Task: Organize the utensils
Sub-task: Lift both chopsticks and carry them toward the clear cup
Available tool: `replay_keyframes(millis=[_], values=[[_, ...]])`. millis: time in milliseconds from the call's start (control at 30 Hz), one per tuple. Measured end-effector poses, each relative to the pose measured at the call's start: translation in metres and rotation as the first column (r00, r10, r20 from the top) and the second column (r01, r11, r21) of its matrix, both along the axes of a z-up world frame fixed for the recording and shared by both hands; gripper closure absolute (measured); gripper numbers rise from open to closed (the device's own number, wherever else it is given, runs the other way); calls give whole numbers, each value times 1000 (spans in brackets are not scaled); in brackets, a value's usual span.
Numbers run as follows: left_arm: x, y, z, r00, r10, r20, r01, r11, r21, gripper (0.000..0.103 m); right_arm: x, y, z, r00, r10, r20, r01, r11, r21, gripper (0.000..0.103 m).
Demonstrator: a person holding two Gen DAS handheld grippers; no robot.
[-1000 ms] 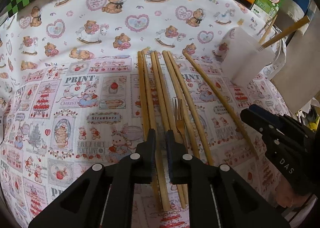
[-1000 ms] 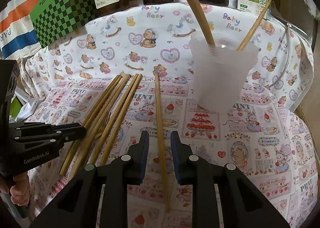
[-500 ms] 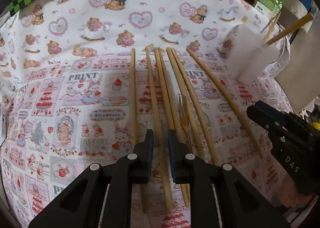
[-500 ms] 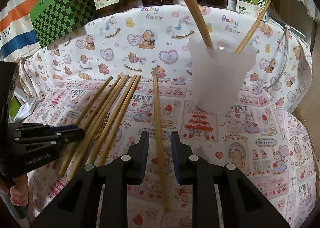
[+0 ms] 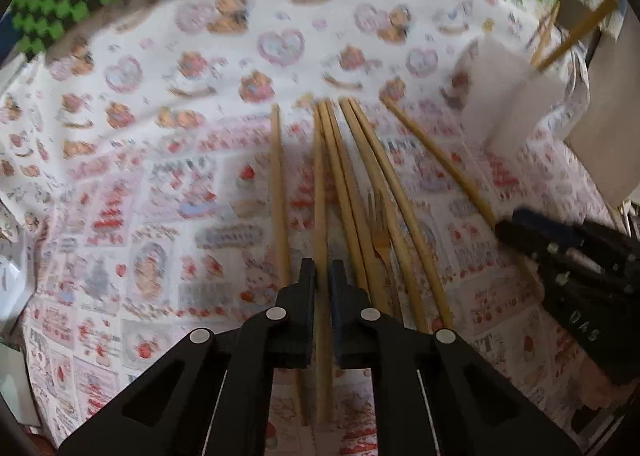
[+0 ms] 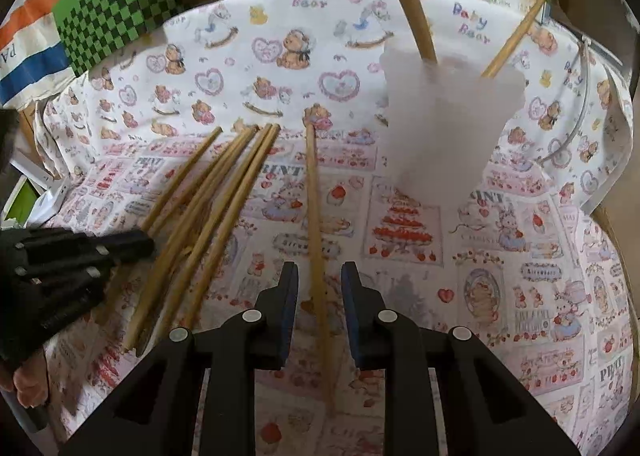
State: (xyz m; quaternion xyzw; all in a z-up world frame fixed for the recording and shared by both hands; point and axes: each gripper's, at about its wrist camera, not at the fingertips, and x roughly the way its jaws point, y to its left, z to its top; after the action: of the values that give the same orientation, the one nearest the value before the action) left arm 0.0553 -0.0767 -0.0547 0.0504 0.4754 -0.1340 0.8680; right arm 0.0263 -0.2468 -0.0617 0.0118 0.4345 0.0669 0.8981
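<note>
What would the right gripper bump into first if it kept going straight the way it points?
Probably the lone chopstick lying between the right gripper's open fingers, then the tablecloth beneath it; depth is unclear.

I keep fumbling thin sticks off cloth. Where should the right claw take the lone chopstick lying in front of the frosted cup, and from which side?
Probably its near third, from above. The lone chopstick lies flat on the cloth, running away from the right claw, whose fingers already straddle it without touching. Its neighbours lie well off to the left, so both flanks are clear.
</note>
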Motion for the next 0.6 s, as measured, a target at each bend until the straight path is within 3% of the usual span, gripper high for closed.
replay_keyframes(millis=[167, 367, 533, 600], values=[[-12, 16, 34, 991, 33, 130, -20, 995, -100, 97, 2, -1, -4, 1000, -2, -17, 2, 1000, 11, 79], [-26, 38, 66, 952, 107, 287, -43, 975, -218, 97, 3, -1, -5, 1000, 0, -16, 0, 1000, 17, 79], [-31, 46, 78, 927, 130, 351, -53, 974, -221, 97, 3, 3, -5, 1000, 9, -8, -10, 1000, -19, 81], [-36, 51, 83, 916, 134, 377, -45, 971, -236, 97, 2, 7, -5, 1000, 13, -2, -13, 998, -63, 91]])
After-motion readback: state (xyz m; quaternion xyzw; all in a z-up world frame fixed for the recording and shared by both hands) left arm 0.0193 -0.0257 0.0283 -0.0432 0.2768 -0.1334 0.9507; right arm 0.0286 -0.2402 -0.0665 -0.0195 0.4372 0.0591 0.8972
